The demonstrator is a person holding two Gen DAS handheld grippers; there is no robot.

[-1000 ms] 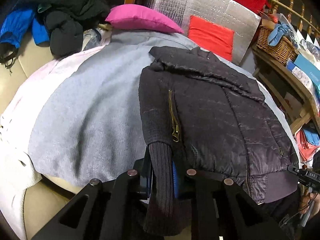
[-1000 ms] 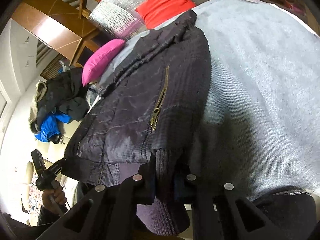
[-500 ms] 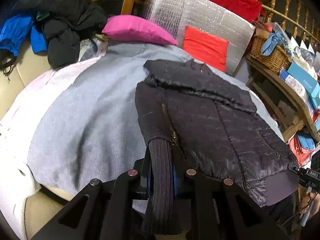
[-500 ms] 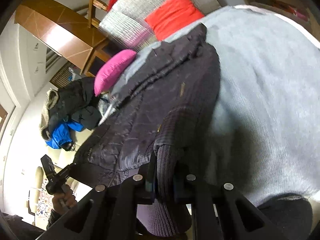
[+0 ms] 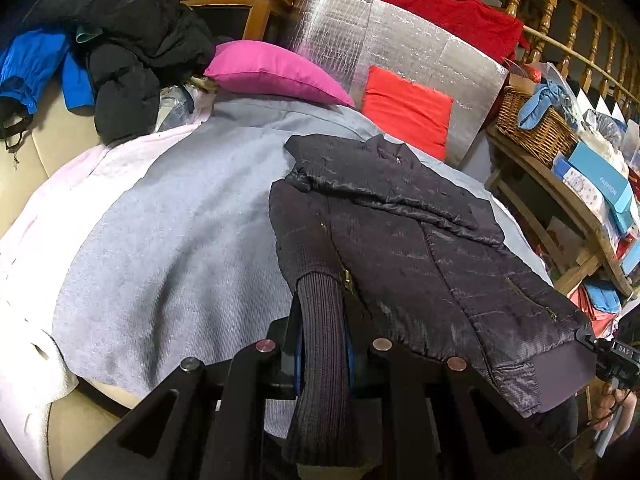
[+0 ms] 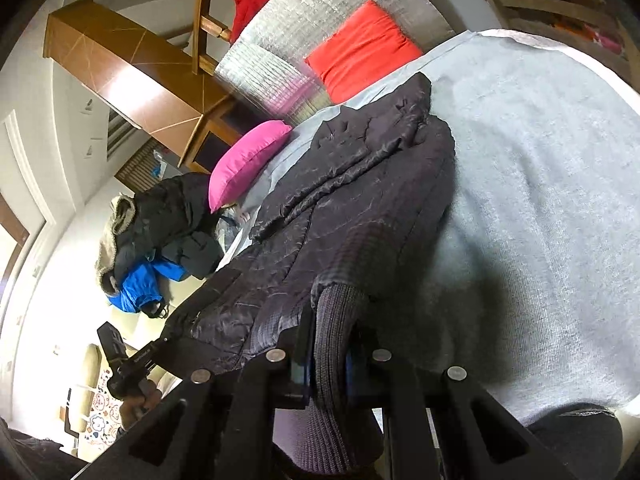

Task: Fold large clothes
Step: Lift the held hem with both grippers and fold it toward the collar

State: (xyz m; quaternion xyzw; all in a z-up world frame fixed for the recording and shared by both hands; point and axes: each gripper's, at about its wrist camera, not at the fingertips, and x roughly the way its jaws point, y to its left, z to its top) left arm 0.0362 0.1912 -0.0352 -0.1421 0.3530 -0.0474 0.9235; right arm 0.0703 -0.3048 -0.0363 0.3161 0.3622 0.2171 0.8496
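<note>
A dark quilted jacket (image 5: 420, 240) lies on a grey blanket (image 5: 180, 240) spread over a bed. My left gripper (image 5: 323, 332) is shut on a ribbed knit cuff (image 5: 320, 380) at the jacket's near left corner, and the cuff hangs down between the blue pads. In the right wrist view the same jacket (image 6: 352, 200) stretches away over the blanket (image 6: 540, 200). There my right gripper (image 6: 328, 344) is shut on the other ribbed cuff (image 6: 332, 400). The jacket's near end is raised off the blanket. A hand (image 5: 612, 404) at the left wrist view's right edge holds the right gripper's handle.
A pink pillow (image 5: 276, 70), a red cushion (image 5: 406, 108) and a silver foil panel (image 5: 400, 40) stand at the bed's far end. Dark and blue coats (image 5: 120, 40) are piled far left. A wicker basket (image 5: 536, 124) and boxes sit on a wooden shelf (image 5: 560, 200) to the right.
Both grippers have risen with the cuffs in them. The jacket's near end has lifted and its zipped edge has curled under, hiding most of the zipper.
</note>
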